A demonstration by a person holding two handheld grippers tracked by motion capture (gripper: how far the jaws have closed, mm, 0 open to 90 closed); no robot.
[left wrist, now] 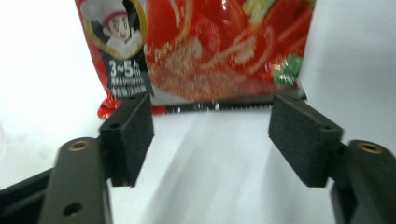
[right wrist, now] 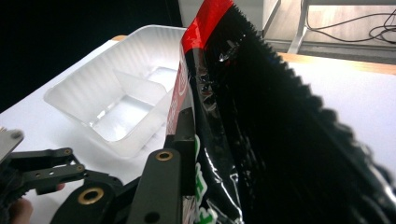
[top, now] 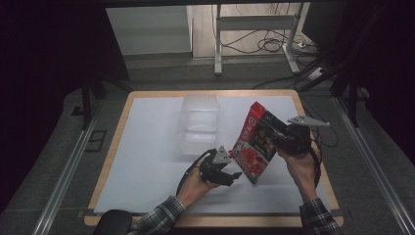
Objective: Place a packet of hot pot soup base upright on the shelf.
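White tabletop (top: 147,147) carries a clear tray (top: 198,125) beyond the released left tool (top: 230,172), while the right tool (top: 279,138) grasps a red packet (top: 254,144).

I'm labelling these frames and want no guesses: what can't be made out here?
- Snack packet: small print is blurred in the left gripper view; its top is cut off by the frame.
- Right gripper: its far jaw is hidden behind the packet in its own view.
- Clear tray: its near end is hidden by the packet and jaw there.
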